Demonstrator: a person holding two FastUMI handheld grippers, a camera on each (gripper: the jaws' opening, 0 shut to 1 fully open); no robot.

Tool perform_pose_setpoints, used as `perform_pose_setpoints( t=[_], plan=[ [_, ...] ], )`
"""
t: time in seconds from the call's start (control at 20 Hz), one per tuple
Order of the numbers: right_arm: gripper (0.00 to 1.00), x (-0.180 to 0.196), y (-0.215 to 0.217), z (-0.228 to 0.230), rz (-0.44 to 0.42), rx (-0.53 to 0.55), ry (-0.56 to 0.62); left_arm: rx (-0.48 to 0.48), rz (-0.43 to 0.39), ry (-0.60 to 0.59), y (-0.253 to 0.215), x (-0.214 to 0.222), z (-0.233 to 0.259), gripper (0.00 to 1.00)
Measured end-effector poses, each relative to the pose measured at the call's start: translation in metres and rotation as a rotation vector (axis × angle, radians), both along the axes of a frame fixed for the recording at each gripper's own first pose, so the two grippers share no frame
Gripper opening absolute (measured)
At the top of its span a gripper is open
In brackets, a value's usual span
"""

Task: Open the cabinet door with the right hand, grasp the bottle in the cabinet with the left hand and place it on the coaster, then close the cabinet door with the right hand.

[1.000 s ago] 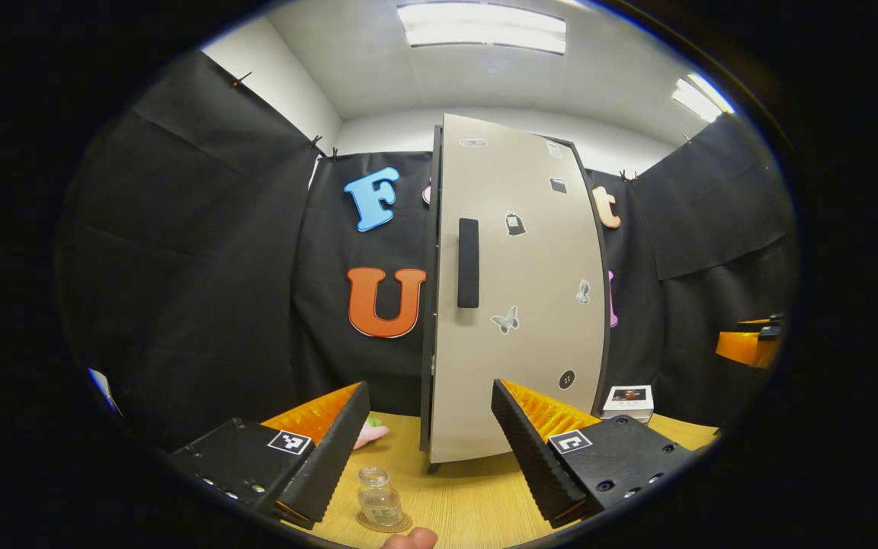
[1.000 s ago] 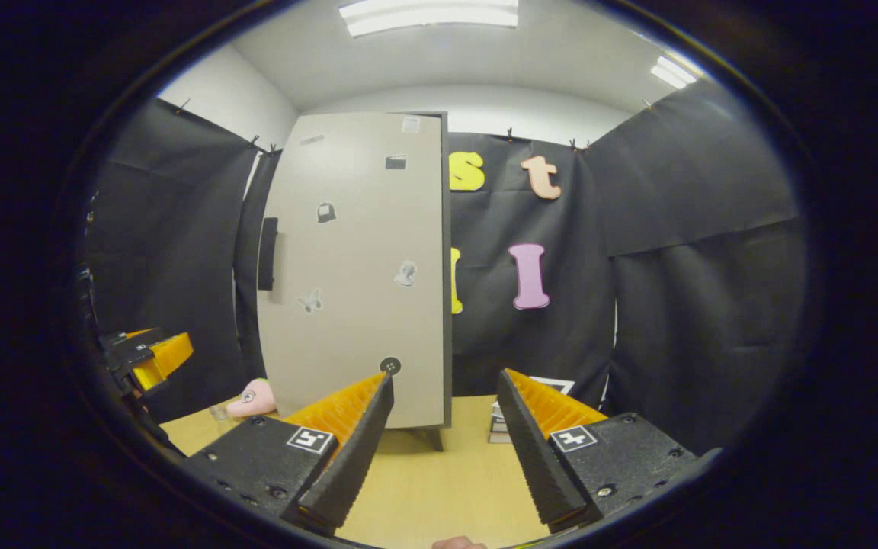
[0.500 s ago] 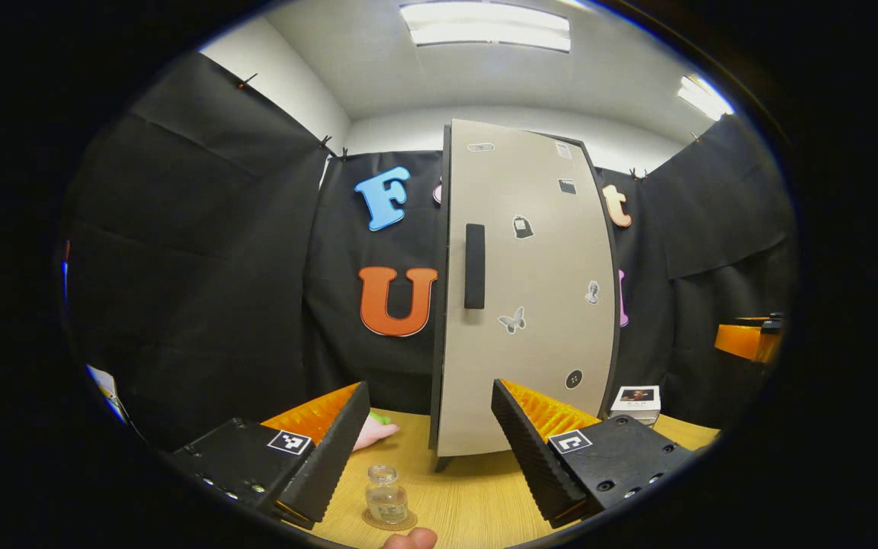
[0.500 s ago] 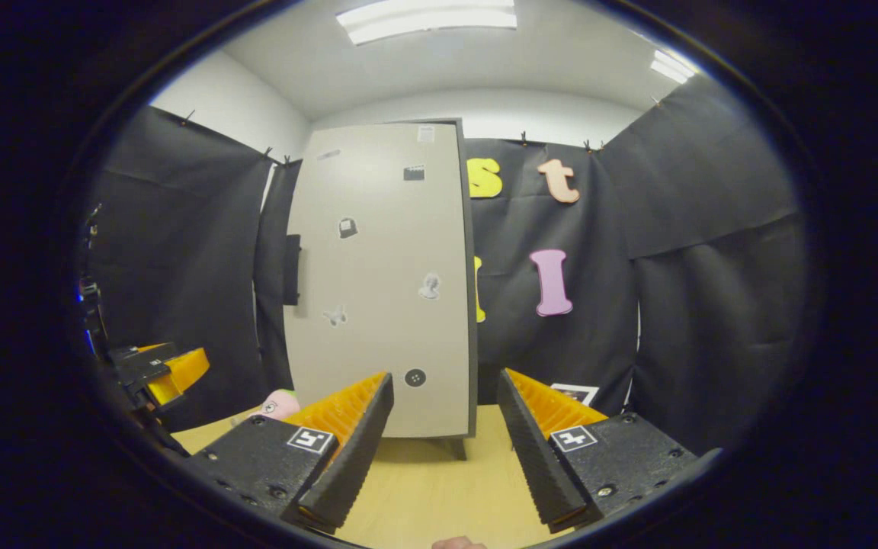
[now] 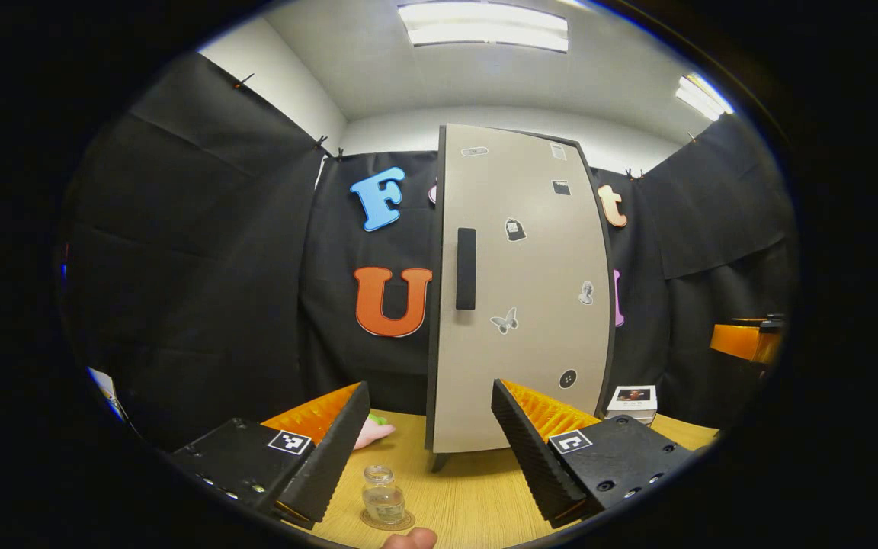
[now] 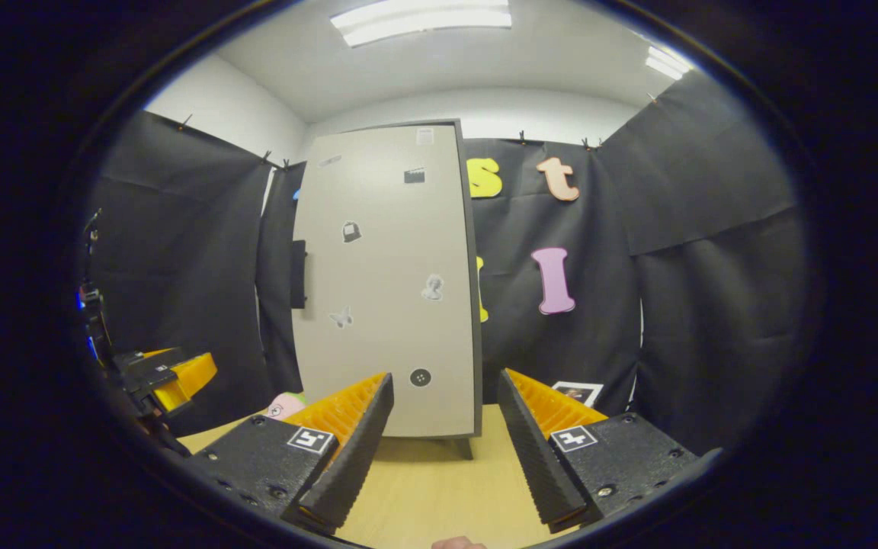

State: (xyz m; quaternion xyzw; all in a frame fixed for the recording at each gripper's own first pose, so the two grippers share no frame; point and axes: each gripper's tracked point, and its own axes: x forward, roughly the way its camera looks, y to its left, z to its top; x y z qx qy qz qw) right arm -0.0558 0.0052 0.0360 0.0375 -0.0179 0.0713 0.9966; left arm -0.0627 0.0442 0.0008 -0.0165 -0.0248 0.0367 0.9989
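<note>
The tall beige cabinet (image 5: 519, 290) stands on the wooden table with its door shut and a dark handle (image 5: 466, 268) near its left edge. A small clear bottle (image 5: 382, 496) stands upright on a round coaster (image 5: 388, 521) in front of it. My left gripper (image 5: 424, 446) is open and empty, above and behind the bottle, apart from it. In the right gripper view, the cabinet (image 6: 389, 278) stands ahead to the left. My right gripper (image 6: 443, 438) is open with nothing between its fingers, short of the door. The left gripper (image 6: 168, 374) shows at the far left.
A pink soft toy (image 5: 373, 432) lies left of the cabinet's foot. A small stack of white boxes (image 5: 632, 402) sits on the table (image 5: 477, 496) to the cabinet's right, also seen as boxes (image 6: 578, 393) in the right gripper view. The right gripper (image 5: 744, 341) hangs at the far right.
Both grippers have drawn back slightly from the cabinet. The door and the bottle on the coaster have stayed put.
</note>
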Motion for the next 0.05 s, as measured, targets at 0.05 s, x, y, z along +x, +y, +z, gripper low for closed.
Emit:
perform_pose_setpoints(
  t=[0.05],
  plan=[
    [0.89,-0.0005,-0.0013,0.0013,-0.002,0.004,0.000,0.002,-0.003,-0.001,-0.0001,0.0004,-0.0002,0.97]
  ],
)
